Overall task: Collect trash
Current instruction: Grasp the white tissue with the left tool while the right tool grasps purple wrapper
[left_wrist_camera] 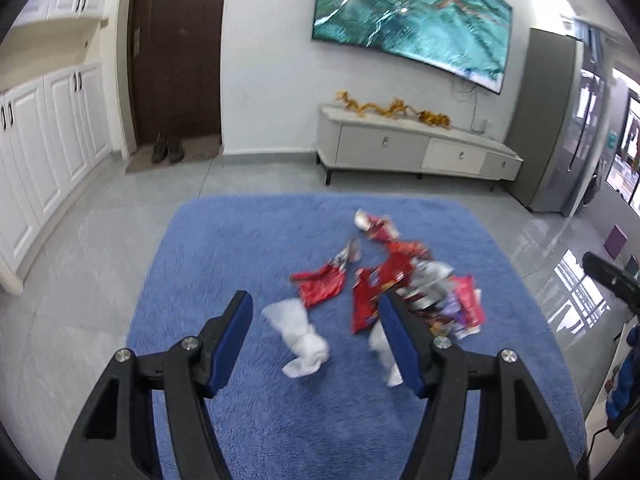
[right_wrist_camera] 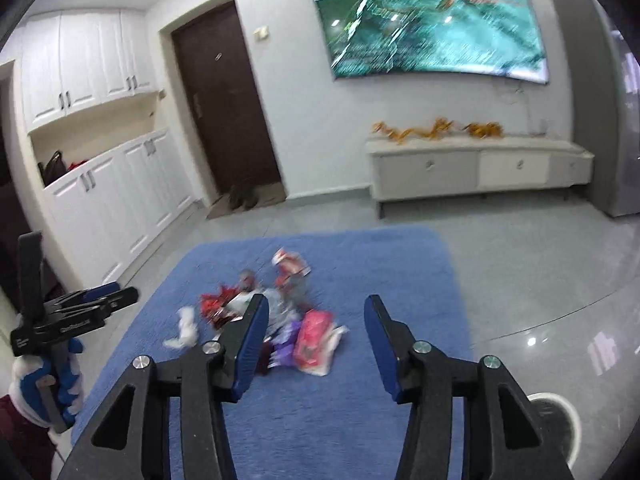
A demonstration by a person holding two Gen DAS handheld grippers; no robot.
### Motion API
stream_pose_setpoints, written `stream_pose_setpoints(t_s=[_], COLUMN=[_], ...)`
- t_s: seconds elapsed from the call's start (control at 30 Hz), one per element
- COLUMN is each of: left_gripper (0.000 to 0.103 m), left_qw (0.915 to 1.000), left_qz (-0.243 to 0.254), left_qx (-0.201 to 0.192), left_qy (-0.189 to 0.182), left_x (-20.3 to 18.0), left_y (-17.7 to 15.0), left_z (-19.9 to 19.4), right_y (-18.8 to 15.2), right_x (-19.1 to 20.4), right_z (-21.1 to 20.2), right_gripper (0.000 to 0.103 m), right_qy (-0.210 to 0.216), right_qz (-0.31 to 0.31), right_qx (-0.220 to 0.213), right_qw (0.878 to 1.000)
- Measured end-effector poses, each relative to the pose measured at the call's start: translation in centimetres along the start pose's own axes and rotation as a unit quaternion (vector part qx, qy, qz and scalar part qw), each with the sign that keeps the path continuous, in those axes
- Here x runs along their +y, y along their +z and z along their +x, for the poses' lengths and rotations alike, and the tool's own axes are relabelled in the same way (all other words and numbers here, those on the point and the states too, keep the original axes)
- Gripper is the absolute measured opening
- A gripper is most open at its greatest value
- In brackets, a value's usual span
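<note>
A blurred heap of snack wrappers (left_wrist_camera: 400,272) lies on a blue rug (left_wrist_camera: 224,248). A red wrapper (left_wrist_camera: 320,286) and a crumpled white tissue (left_wrist_camera: 298,332) lie at its left, and a pink wrapper (left_wrist_camera: 468,296) at its right. My left gripper (left_wrist_camera: 315,304) hovers over the tissue, open, with nothing pressed between its blue pads. In the right wrist view my right gripper (right_wrist_camera: 316,304) is open above the pink wrapper (right_wrist_camera: 314,336) and the heap (right_wrist_camera: 248,304). The tissue (right_wrist_camera: 185,328) lies to the left. A gloved hand (right_wrist_camera: 48,380) holds the left gripper (right_wrist_camera: 100,306) at the left edge.
Grey tiled floor (left_wrist_camera: 100,240) surrounds the rug. A low white TV cabinet (left_wrist_camera: 416,148) stands against the far wall under a wall screen. White cupboards (left_wrist_camera: 48,128) line the left, with shoes (left_wrist_camera: 168,148) by a dark door. A round white-rimmed object (right_wrist_camera: 572,412) sits at the lower right.
</note>
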State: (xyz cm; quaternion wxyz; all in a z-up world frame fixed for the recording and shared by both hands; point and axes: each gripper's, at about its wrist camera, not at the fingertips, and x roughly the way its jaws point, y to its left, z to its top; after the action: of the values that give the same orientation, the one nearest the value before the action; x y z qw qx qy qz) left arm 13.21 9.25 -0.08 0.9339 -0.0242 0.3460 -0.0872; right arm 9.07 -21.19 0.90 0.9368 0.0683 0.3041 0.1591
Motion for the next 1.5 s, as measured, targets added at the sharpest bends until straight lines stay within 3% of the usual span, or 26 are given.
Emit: stream_pose_setpoints(t_s=[0.23,0.53,0.57,0.8,1.03,1.23,1.5], left_gripper=[0.06,0.05,0.049,0.037,0.026,0.021,0.02], left_qw=[0.9989,0.9959,0.9956,0.9942,0.9953,0.9961,0.9975], left_qz=[-0.016,-0.028,-0.028,-0.026,-0.017,-0.018,-0.026], left_qx=[0.043,0.085,0.088,0.103,0.094,0.082,0.049], left_qy=[-0.006,-0.013,-0.014,-0.021,-0.019,-0.026,-0.044], left_x=[0.9,1.7,1.9,1.7,0.9,1.0,1.0], left_y=[-2.0,-3.0,-3.1,-3.5,-3.9,-5.1,-6.0], left_z=[4.4,8.6,8.7,10.2,9.9,8.1,4.3], right_y=[-1.9,-3.8,-3.9,-3.9,-4.4,-4.7,-6.0], right_x=[0.9,0.8,0.7,1.1,3.2,2.2,1.5], right_z=[8.4,14.6,14.8,14.6,15.8,14.6,9.3], right_gripper=[0.039,0.036,0.029,0.029,0.029,0.022,0.02], right_qy=[0.062,0.065,0.061,0.016,-0.036,-0.029,0.014], right_qz=[-0.006,-0.021,-0.027,-0.079,-0.154,-0.14,-0.095], right_qx=[0.066,0.127,0.126,0.135,0.178,0.204,0.164], right_qw=[0.996,0.99,0.99,0.987,0.971,0.968,0.982])
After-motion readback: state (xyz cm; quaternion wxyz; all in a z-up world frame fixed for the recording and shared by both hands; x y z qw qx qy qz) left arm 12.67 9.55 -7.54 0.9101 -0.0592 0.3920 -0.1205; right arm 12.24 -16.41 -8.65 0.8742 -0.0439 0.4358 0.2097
